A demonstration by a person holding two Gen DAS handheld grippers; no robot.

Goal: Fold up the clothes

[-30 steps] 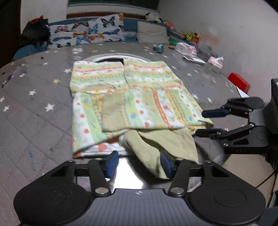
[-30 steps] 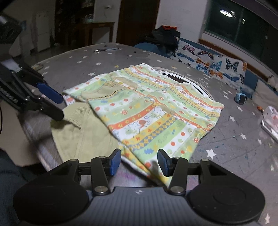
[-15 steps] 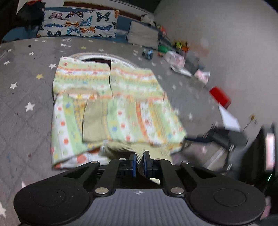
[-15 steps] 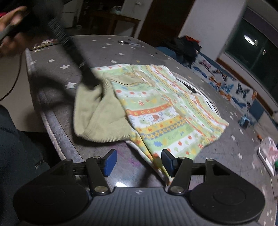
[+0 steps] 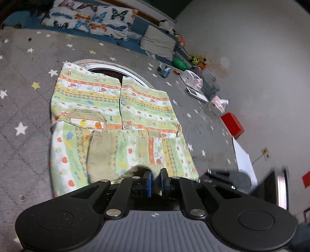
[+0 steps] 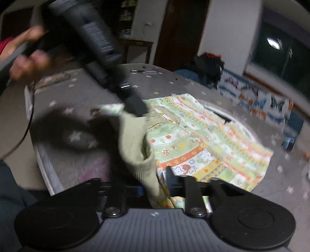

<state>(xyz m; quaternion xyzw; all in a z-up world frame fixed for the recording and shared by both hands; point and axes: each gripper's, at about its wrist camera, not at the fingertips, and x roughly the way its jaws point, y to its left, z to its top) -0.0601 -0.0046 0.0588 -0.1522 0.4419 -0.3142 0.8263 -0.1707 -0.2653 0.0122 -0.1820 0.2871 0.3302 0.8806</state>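
On the star-print cover: printed garment (image 5: 120,108) lies spread flat, partly over a round opening (image 5: 108,70).
Collar: olive ribbed collar (image 6: 139,155) at the garment's near edge, lifted off the cover.
Left gripper (image 5: 155,179): jaws narrow, just opened a touch, pinching the collar.
Right gripper (image 6: 153,186): jaws just closed down narrow, clamped on the collar and printed edge beside it.
Hand (image 6: 25,58): blurred, on the left gripper's handle.
Beyond the garment: butterfly cushion (image 5: 91,17), red box (image 5: 232,125), small clutter along the wall.
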